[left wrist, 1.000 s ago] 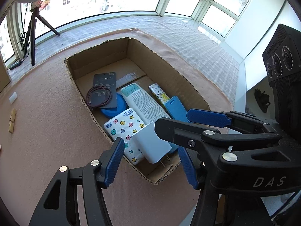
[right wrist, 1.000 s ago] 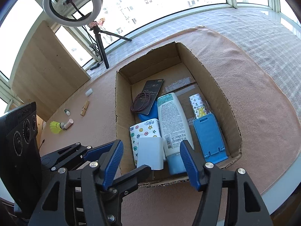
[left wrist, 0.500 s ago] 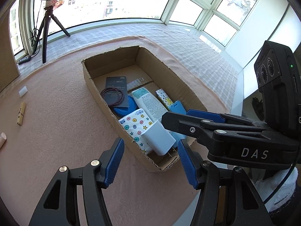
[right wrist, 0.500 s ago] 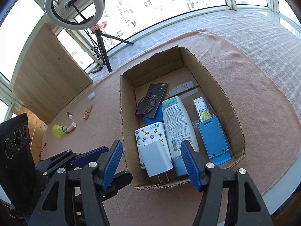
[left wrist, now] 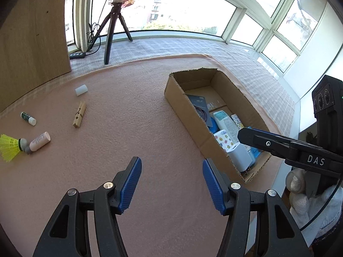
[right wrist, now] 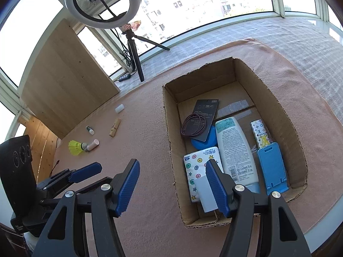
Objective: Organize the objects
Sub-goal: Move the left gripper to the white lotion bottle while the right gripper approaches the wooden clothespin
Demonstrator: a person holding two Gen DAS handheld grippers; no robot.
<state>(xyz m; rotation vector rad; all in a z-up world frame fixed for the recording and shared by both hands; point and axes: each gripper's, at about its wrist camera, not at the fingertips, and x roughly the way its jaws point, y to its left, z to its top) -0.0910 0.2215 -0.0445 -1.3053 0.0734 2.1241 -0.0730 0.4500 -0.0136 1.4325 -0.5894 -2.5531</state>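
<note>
A cardboard box [right wrist: 169, 128] [left wrist: 184, 109] sits on the pink mat. It holds a white charger [right wrist: 204, 190], a tissue pack [right wrist: 196, 162], a white tube [right wrist: 234, 147], a blue phone stand [right wrist: 272, 167], a black card with a hair band [right wrist: 203, 115] and a patterned stick [right wrist: 259, 132]. Loose on the mat to the left lie a yellow shuttlecock [left wrist: 8, 147], a pink bottle [left wrist: 39, 141], a small green-white bottle [left wrist: 27, 118], a wooden clothespin [left wrist: 79, 116] and a white cap [left wrist: 81, 90]. My left gripper [left wrist: 171, 184] is open and empty over bare mat. My right gripper [right wrist: 171, 188] is open and empty at the box's near left corner.
A ring light on a tripod [right wrist: 133, 49] stands at the back by the windows, with a power strip [left wrist: 78, 54] beside it. A wooden panel [right wrist: 64, 81] stands at the back left. The table edge [right wrist: 321, 220] runs close to the box's right side.
Both grippers have pulled back and swung left away from the box. The left wrist view now takes in the loose objects on the mat. The charger stays in the box.
</note>
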